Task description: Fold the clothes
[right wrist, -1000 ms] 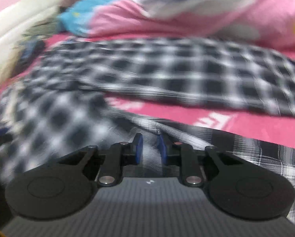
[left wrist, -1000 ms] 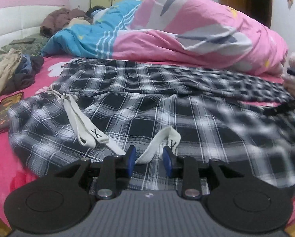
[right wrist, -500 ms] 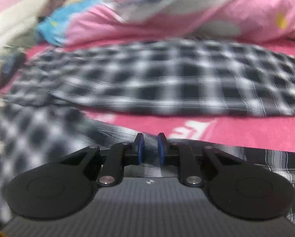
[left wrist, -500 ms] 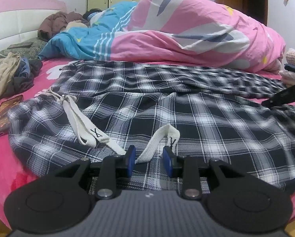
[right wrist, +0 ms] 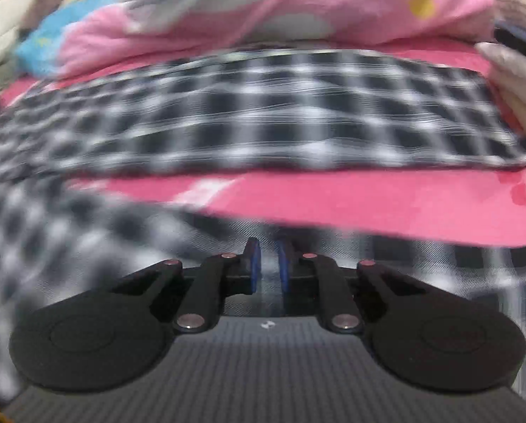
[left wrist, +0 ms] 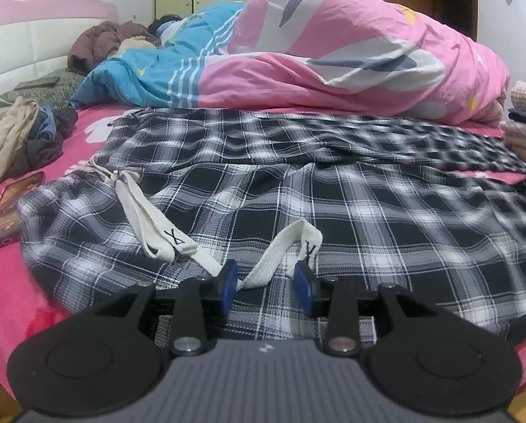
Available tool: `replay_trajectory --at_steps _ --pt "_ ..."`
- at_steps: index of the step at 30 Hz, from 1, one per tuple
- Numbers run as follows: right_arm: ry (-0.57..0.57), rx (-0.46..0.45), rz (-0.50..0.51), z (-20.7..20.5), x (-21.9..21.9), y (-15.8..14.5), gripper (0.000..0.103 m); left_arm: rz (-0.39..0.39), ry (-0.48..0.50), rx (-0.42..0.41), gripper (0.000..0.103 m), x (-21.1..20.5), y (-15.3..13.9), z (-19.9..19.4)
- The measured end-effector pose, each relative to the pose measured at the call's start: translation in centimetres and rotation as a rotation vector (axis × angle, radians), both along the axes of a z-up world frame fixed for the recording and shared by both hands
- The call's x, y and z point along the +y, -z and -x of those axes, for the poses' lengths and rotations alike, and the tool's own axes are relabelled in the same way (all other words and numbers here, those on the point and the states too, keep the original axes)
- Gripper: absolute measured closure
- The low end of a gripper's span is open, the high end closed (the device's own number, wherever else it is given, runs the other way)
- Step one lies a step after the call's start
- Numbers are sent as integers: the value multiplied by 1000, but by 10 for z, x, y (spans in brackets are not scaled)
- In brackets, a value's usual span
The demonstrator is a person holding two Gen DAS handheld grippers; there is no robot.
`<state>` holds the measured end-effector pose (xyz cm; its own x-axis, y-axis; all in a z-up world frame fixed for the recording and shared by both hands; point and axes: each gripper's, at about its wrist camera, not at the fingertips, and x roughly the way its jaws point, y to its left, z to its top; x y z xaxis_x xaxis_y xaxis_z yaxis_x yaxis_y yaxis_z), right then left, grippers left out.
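Left wrist: left tongs [left wrist: 265, 283] opening at plaid trousers' [left wrist: 333, 218] near edge.

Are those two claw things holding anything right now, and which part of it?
The right gripper pinches the checked trousers at a near edge. The left gripper grips nothing: its jaws are opening, the white drawstring lying loose between them.

blurred: checked pants [right wrist: 249, 112] and pink quilt [right wrist: 298, 3] in right view | cut off: phone [left wrist: 12, 208] at left edge | hidden: pants under right gripper [right wrist: 265, 264]
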<state>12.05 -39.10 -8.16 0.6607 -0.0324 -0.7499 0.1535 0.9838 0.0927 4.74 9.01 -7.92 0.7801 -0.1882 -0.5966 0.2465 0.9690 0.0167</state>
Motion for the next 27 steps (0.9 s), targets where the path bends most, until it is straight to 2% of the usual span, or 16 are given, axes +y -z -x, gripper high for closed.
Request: replay_trajectory --at_steps 4,7,10,12,14,16,17,19,21,23,24,25,27 --pt "109 -53 19 -5 -25 -10 91 -13 -1 4 59 0 0 1" --pt "61 -79 -44 21 -30 -25 91 -9 -3 9 56 1 0 1" --pt "-12 -21 -159 45 -38 -18 91 -12 1 14 54 1 -1 1" --pt "26 31 -95 50 -49 -3 93 -10 -1 18 54 1 -1 1" --pt "106 5 -4 51 -63 0 94 -10 -6 25 52 1 -2 1" --pt "243 -8 135 52 -68 -9 88 -12 -8 34 51 0 -5 1" --pt "261 -24 183 55 -65 -14 88 -13 -8 36 50 0 -6 2" --pt "162 -89 163 68 -47 -28 88 -19 -6 39 48 0 -7 3" --pt "-15 -152 100 86 -20 -36 88 -28 -6 43 48 -1 -7 4" --pt "-203 -177 73 104 4 -36 85 -33 -10 45 47 -2 -7 5" --pt "-257 -158 88 112 10 -31 85 -33 -11 47 47 -2 -7 5" --pt "-289 -125 116 119 14 -25 85 -30 -11 49 46 -2 -7 6" --pt "-150 -102 131 135 -14 -19 85 -32 -6 51 45 -2 -7 6"
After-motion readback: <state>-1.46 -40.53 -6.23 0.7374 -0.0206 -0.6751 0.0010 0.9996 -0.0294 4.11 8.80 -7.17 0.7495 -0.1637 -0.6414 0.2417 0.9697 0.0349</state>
